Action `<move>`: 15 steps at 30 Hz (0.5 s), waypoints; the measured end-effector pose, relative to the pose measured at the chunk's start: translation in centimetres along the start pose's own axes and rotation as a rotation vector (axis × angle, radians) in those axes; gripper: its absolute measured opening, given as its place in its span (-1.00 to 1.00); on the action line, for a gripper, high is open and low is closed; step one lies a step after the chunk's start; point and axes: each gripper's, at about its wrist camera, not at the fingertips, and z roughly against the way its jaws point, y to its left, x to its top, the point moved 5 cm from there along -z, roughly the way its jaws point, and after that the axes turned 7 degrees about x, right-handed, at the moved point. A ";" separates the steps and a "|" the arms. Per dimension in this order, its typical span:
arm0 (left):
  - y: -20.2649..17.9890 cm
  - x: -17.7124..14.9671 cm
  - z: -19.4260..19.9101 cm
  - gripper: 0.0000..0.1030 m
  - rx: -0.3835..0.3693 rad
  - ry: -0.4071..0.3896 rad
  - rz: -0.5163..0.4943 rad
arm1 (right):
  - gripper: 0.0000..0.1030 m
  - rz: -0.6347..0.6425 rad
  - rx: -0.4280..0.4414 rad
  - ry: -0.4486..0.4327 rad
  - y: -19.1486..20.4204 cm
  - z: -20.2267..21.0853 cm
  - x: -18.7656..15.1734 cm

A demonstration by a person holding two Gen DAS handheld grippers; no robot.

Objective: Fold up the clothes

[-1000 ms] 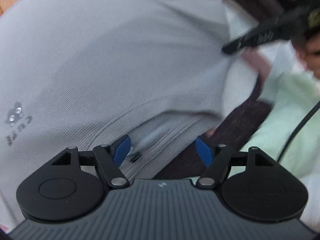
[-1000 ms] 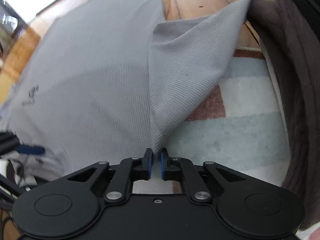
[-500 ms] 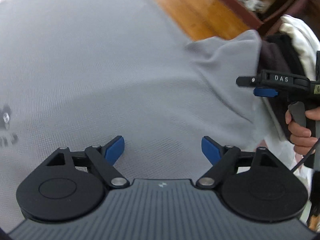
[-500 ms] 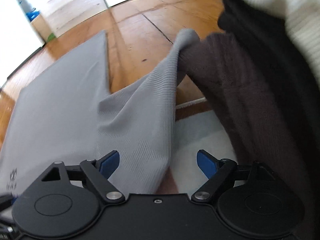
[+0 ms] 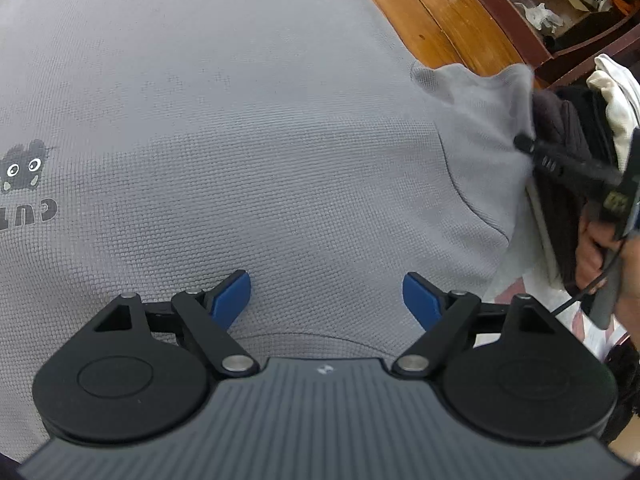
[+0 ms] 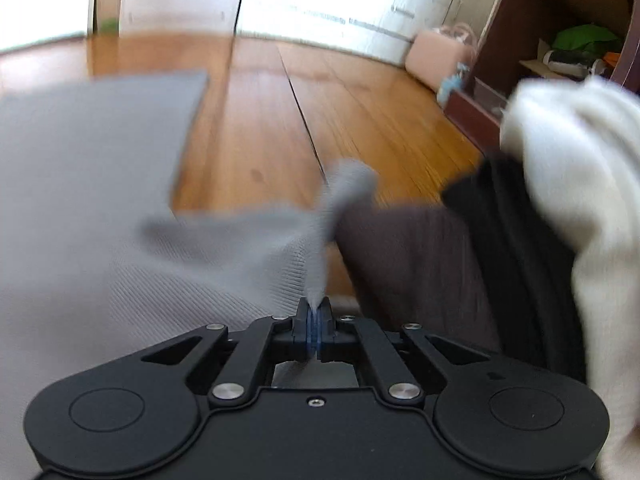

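Where a dark wooden shelf unit (image 5: 576, 12) stands by the wooden floor (image 6: 360, 120), we log green cloth and loose clutter in its open compartment. Grey T-shirt (image 5: 240, 140) lies spread on the floor. Left tool (image 5: 327, 296) hovers above it, blue pads apart, nothing between. Right tool (image 6: 315, 322): pads together, clamped on the shirt's sleeve (image 6: 320, 248). Only the left view shows the printed logo (image 5: 24, 168); only the right shows the pink box (image 6: 436, 60) and the cream, black and brown garments (image 6: 420, 264).
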 end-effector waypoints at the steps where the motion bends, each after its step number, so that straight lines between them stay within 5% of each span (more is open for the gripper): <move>1: 0.0 0.1 -0.1 0.63 0.000 0.003 -0.002 | -1.00 -0.015 0.006 0.003 -0.1 -0.3 0.0; 8: 1.4 0.6 -0.1 0.63 -0.044 0.070 0.028 | -0.99 0.014 0.028 -0.065 2.7 2.2 2.3; 11: 3.2 0.8 1.0 0.63 -0.068 0.071 0.099 | -0.98 -0.068 0.112 -0.058 3.3 3.8 3.3; 12: 3.9 1.2 1.7 0.63 -0.076 0.044 0.127 | -0.98 -0.049 0.150 -0.068 4.8 4.4 4.0; 15: 6.3 3.0 4.5 0.64 0.053 -0.125 0.150 | -0.98 0.010 0.266 -0.101 9.2 6.4 6.0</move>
